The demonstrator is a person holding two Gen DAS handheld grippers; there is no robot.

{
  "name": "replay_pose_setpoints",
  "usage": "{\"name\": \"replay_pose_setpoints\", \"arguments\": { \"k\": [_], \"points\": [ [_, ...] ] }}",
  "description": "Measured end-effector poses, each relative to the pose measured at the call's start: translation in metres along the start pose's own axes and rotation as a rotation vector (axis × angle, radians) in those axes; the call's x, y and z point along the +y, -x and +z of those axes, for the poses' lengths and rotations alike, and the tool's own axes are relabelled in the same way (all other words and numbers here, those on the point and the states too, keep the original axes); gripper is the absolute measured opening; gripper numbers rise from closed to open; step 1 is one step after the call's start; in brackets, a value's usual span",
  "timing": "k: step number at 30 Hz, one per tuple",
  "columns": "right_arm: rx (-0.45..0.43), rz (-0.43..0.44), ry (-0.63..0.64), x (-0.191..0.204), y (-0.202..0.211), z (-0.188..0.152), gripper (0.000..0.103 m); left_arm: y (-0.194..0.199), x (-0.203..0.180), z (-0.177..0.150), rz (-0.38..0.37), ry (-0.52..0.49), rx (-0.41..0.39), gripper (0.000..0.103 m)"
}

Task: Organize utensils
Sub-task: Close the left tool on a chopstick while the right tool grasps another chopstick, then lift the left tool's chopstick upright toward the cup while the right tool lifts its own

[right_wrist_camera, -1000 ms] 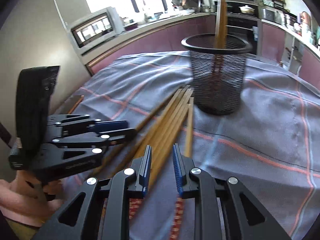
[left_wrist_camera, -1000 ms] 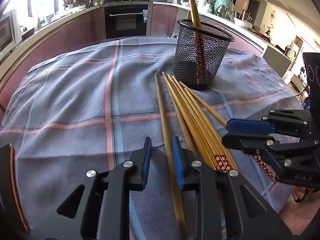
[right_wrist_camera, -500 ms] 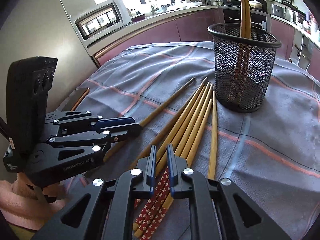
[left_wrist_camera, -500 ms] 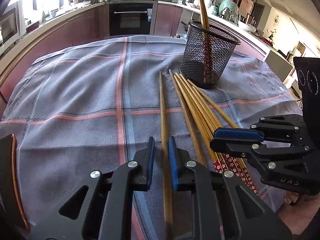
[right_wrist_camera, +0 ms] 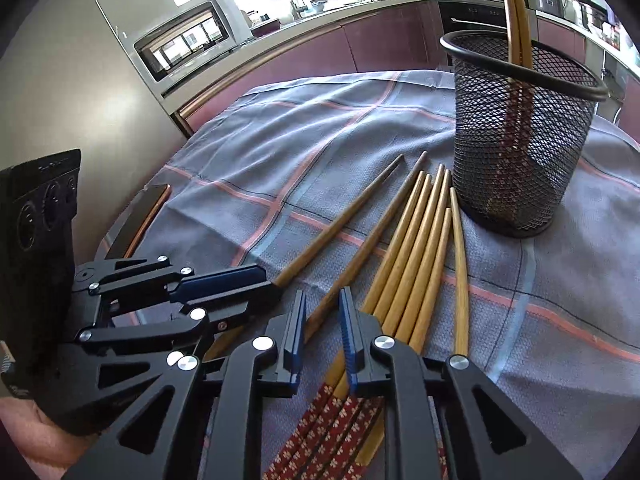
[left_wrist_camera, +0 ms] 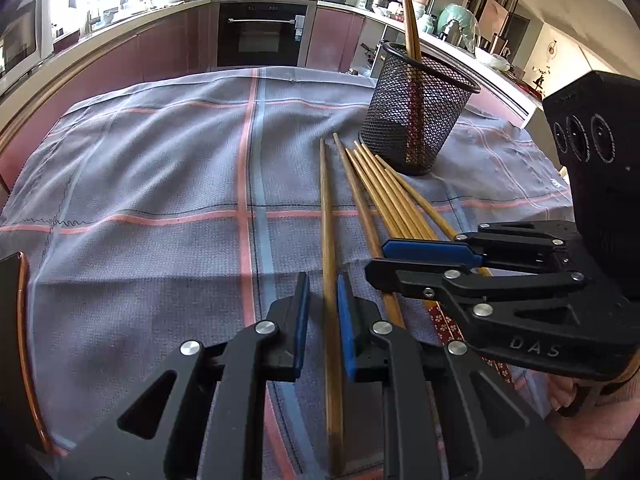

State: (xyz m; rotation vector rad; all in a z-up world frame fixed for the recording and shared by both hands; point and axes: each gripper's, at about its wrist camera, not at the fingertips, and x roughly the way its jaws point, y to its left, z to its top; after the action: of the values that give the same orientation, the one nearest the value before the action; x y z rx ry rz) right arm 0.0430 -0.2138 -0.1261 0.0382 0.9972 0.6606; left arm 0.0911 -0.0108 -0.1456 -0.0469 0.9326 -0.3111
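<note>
Several wooden chopsticks (left_wrist_camera: 382,204) lie side by side on a grey checked cloth (left_wrist_camera: 160,184), tips toward a black mesh cup (left_wrist_camera: 416,116) that holds two chopsticks. My left gripper (left_wrist_camera: 323,300) is slightly open, its jaws on either side of the leftmost chopstick (left_wrist_camera: 326,208) without clamping it. My right gripper (right_wrist_camera: 323,322) is slightly open over the second chopstick (right_wrist_camera: 372,236), beside the bundle with red patterned ends (right_wrist_camera: 332,420). The right gripper shows in the left wrist view (left_wrist_camera: 424,260). The left gripper shows in the right wrist view (right_wrist_camera: 236,284).
The mesh cup (right_wrist_camera: 520,132) stands at the far right of the cloth. A dark phone-like slab with a copper rim (left_wrist_camera: 18,320) lies at the table's left edge. Kitchen counters and an oven (left_wrist_camera: 260,36) stand behind the table.
Both grippers have drawn back and lowered toward the chopsticks' near ends. The left now straddles the leftmost chopstick; the right shifted left over the second chopstick. The jaw gaps look slightly wider.
</note>
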Motion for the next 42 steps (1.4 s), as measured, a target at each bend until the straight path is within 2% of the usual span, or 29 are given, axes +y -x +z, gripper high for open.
{"name": "replay_pose_setpoints", "arguments": {
  "k": [6,9,16,17,19,25,29,34,36,42],
  "points": [
    [-0.010,-0.033,-0.013,-0.001,-0.004,0.008,0.018,0.001,0.001,0.000,-0.007,-0.009,0.002,0.015],
    [-0.018,-0.050,-0.041,-0.005,-0.007,0.015,0.018,-0.003,0.000,0.006,0.012,-0.036,0.001,0.021],
    [-0.037,-0.079,-0.062,-0.006,-0.017,0.025,0.014,-0.018,-0.008,0.022,0.018,-0.109,0.018,0.022],
    [-0.038,-0.075,-0.070,-0.008,-0.017,0.025,0.014,-0.019,-0.009,0.024,0.021,-0.112,0.018,0.021],
    [-0.043,-0.063,-0.089,-0.010,-0.016,0.025,0.012,-0.021,-0.010,0.025,0.030,-0.110,0.022,0.009],
    [-0.046,-0.005,-0.126,-0.016,-0.006,0.021,0.007,-0.017,-0.008,0.023,0.026,-0.049,0.028,0.008],
    [-0.012,-0.011,-0.091,-0.012,-0.004,0.017,0.009,-0.012,0.000,0.017,0.023,-0.005,0.036,0.008],
    [-0.015,-0.073,-0.046,-0.003,-0.010,0.020,0.015,-0.014,-0.003,0.020,0.051,-0.042,0.037,0.009],
    [-0.021,-0.104,-0.033,-0.001,-0.013,0.022,0.013,-0.019,-0.003,0.025,0.061,-0.055,0.043,0.010],
    [-0.034,-0.082,-0.066,-0.010,-0.017,0.027,0.009,-0.026,0.000,0.035,0.052,-0.063,0.046,0.008]
  ]
}}
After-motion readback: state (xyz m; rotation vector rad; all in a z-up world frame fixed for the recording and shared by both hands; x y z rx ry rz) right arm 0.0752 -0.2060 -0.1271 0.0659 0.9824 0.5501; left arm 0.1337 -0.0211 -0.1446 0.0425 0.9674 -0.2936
